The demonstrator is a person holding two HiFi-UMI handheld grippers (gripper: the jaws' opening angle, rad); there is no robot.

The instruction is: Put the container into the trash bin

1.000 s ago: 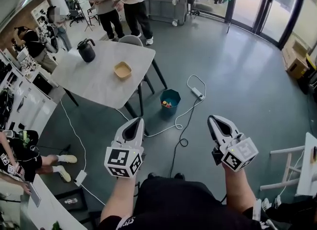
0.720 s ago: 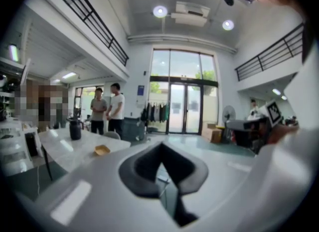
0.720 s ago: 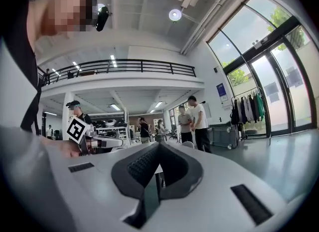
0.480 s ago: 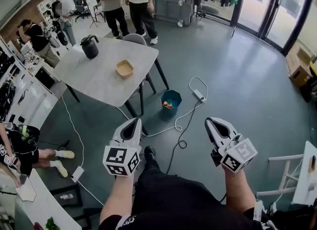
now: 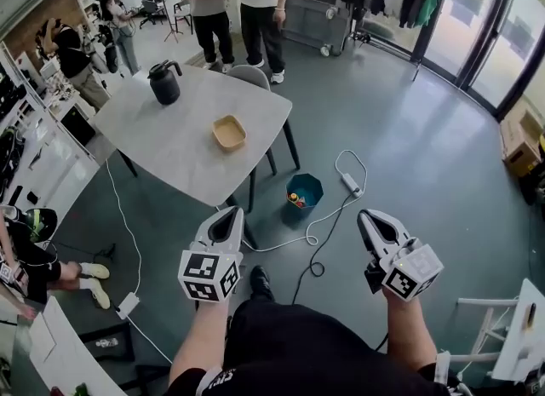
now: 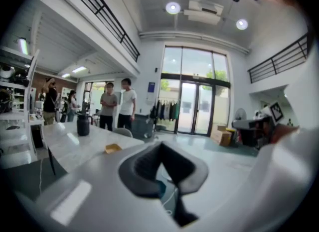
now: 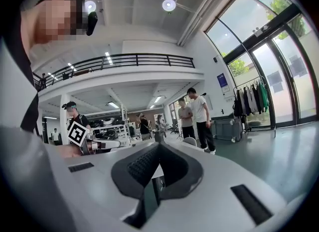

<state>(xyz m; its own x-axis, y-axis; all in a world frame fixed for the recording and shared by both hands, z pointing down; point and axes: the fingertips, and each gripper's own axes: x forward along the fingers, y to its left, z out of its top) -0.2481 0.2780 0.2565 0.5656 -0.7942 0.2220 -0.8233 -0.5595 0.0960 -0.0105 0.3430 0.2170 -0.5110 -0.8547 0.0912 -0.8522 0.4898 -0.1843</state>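
A tan square container [image 5: 229,131] sits on the grey round-cornered table [image 5: 179,147]; the left gripper view shows this container [image 6: 113,148] small on the tabletop ahead. A teal trash bin [image 5: 304,192] with some litter inside stands on the floor by the table's right side. My left gripper [image 5: 228,213] is shut and empty, held in the air short of the table's near edge. My right gripper [image 5: 368,215] is also shut and empty, level with the left one, over bare floor to the right of the bin. In the gripper views both the left gripper [image 6: 160,143] and the right gripper [image 7: 159,144] have their jaws meeting at the tip.
A black kettle [image 5: 165,82] stands at the table's far end, with a grey chair [image 5: 248,77] behind it. A white cable and power strip [image 5: 351,183] trail over the floor near the bin. Two people [image 5: 209,2] stand at the back. Desks line the left wall.
The table, container and bin have slid down and nearer in the head view as I stepped forward. Both grippers came along and stayed shut.
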